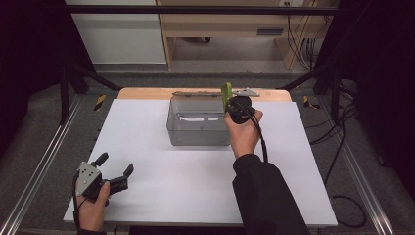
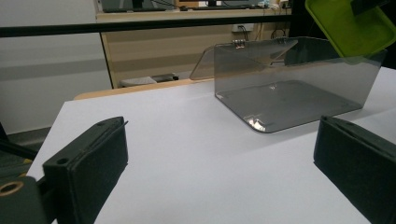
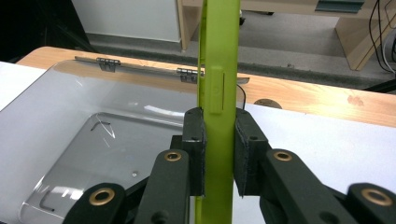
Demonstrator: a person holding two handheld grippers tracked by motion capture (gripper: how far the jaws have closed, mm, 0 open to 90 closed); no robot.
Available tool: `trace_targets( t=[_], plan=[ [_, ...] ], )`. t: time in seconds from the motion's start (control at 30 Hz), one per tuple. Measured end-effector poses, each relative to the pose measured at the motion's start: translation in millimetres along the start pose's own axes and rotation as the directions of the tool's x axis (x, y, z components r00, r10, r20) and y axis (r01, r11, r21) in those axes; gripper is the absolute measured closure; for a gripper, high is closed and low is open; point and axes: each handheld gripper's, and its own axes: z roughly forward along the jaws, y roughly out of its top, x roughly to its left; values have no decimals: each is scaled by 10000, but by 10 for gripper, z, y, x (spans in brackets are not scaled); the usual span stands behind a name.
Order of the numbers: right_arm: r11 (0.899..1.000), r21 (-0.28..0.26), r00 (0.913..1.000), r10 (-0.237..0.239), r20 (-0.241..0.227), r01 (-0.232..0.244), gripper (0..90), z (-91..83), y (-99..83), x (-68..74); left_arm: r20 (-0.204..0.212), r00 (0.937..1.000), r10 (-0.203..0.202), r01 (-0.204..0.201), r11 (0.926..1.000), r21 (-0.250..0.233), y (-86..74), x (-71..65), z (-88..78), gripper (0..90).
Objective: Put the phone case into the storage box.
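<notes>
A: State the current configuration.

B: The right gripper (image 3: 219, 154) has its jaws closed to a narrow gap on the green lid (image 3: 218, 70), pads pressing both flat faces. The lid stands on edge, upright, above the right rim of the clear box (image 1: 199, 122). The box sits on the white table (image 1: 195, 186), towards its far side, with its own hinged cover (image 3: 140, 70) folded back flat behind it. The interior looks empty.

A: And the other unit?

B: The left gripper (image 1: 113, 177) rests at the near left corner of the table, well apart from the box. Its jaws stand wide open and hold nothing; bare table shows between them in the left gripper view.

A: What is the step in hand, as best judged?

B: Lowering the green lid into the box. It is not yet inside.

A: Procedure for doing it well?

B: Keep the clamp firm; the lid is thin and smooth and may pivot between the pads. Shift it inward until its lower edge clears the right wall, then descend straight. Keep the lid parallel to that wall so a corner does not catch the rim. Tilt towards flat only once the lower edge is near the floor. Release when the lid is supported.

A: Risk?

B: A knock on the rim may push the light box across the table. The free left gripper could steady it.
</notes>
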Motion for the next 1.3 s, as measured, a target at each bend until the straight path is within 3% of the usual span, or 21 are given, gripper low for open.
trace_targets(
  t=[0.53, 0.9, 1.3],
  plan=[
    [9996, 267, 9999, -17, -126, 20, 772, 75, -30, 54, 181, 9998, 32, -28, 9998, -179, 7, 8, -17, 31],
    [9988, 495, 9999, -58, -138, 64, 772, 138, -62, 77, 828, 9966, -52, 72, 9997, -238, 8, -17, 4, 31],
    [9976, 694, 10000, -35, -72, 40, 771, 181, -97, 77, 866, 9962, -1, 20, 9998, -219, 7, -20, 6, 32]
  ],
)
